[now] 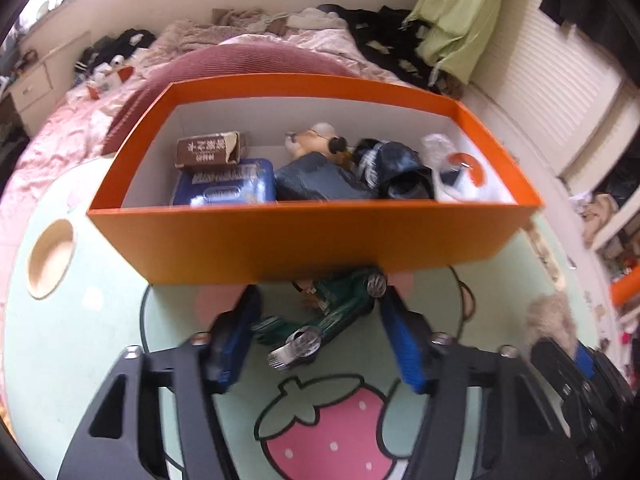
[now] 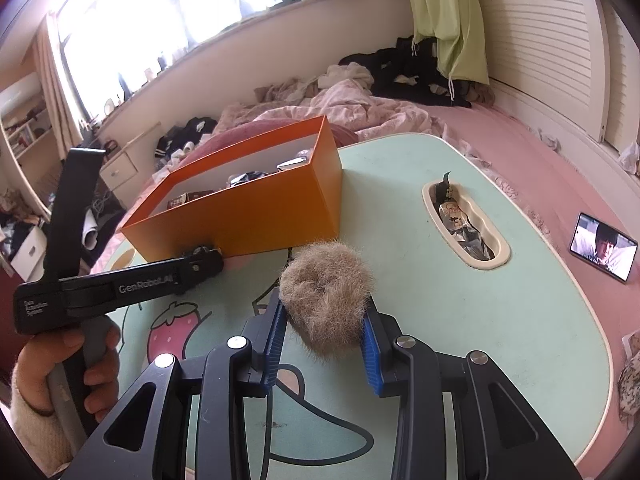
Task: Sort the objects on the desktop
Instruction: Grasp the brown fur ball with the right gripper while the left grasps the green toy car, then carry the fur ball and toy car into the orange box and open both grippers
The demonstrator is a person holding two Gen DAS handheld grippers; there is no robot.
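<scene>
On the mint-green surface (image 2: 460, 320) with a strawberry drawing stands an orange box (image 1: 280, 236), open at the top. Inside it lie a brown carton (image 1: 208, 151), a blue tin (image 1: 226, 186), a small figure with headphones (image 1: 316, 142), dark wrapped things and a white pouch with an orange mark (image 1: 466, 178).

Just in front of the box, a green toy car (image 1: 320, 316) lies on its side, with its silver wheels showing. The left tool (image 1: 316, 336) has its blue pads on both sides of the car, but the blurred picture does not tell whether they touch it.

The right tool (image 2: 324, 344) is closed on a fluffy beige hair tie (image 2: 326, 296), with the pads pressing its two sides, near the front wall of the box. To the right, a long hollow in the surface (image 2: 466, 224) holds some shiny wrappers.

A hand (image 2: 76, 356) in a pale sleeve grips the handle of the left tool. A phone (image 2: 604, 246) lies on the pink bed beside the surface.
</scene>
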